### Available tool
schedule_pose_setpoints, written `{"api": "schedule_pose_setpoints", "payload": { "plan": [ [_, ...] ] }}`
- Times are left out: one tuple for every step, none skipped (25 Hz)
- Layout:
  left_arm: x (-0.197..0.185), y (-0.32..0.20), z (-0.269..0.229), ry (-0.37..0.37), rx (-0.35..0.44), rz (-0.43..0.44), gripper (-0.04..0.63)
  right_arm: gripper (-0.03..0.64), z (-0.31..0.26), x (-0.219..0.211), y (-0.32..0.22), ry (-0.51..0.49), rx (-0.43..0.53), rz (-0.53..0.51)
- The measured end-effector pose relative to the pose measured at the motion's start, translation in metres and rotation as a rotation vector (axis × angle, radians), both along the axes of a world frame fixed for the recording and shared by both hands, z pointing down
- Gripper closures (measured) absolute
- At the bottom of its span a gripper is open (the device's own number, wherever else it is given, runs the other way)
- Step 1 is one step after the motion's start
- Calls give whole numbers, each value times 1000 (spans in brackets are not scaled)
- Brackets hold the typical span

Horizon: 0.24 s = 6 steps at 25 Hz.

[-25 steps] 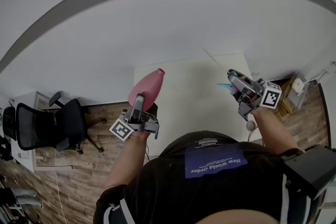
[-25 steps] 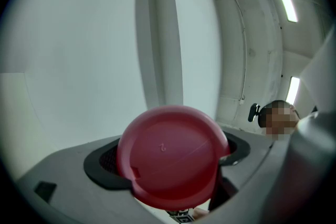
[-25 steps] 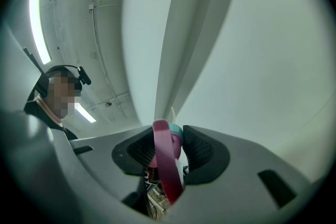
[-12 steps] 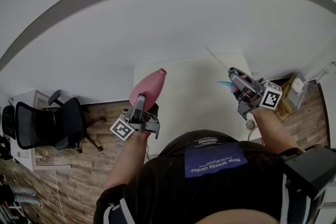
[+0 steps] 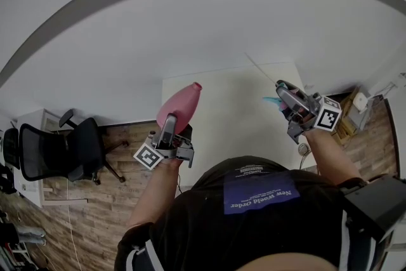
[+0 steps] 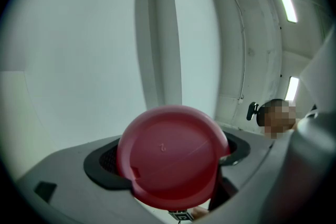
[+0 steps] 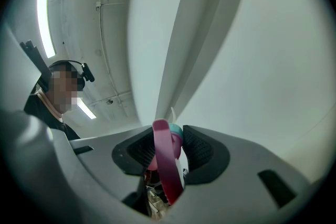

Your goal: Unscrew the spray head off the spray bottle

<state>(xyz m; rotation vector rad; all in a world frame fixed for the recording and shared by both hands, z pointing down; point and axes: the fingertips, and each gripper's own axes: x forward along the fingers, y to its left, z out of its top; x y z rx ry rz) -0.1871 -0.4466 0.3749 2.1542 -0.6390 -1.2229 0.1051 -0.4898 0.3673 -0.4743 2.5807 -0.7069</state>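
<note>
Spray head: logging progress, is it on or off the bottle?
Off. The right claw grips the spray head, well apart from the pink bottle in the left claw.

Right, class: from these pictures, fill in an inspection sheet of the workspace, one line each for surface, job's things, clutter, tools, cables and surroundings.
Surface: white table, seen from above, in front of the person.
Job's things: pink spray bottle held in the air, neck bare; spray head already off it, its thin dip tube sticking out.
Clutter: nothing seen.
Tools: left tool shut on the pink spray bottle's base end; right tool shut on the spray head.
Cables: nothing seen for certain.
Surroundings: black office chair on a wooden floor, white wall behind.
</note>
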Motion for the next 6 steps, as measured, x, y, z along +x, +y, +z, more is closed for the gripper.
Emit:
{"api": "schedule_pose_setpoints", "payload": {
  "plan": [
    [0,0,0,2,-1,-1,118,483,0,0,0,-1,1,0],
    [0,0,1,4,-2,-2,118,483,-1,0,0,-2,2,-1],
    [0,0,1,5,-2,-2,118,483,-2,-1,0,-2,3,-2],
    [0,0,1,7,-2,-2,118,483,-2,-1,0,-2,4,-3],
    [1,0,1,7,-2,-1,118,483,-3,-1,0,-2,5,-3],
    [1,0,1,7,-2,-1,118,483,-3,-1,-1,-1,6,-4]
  ]
}}
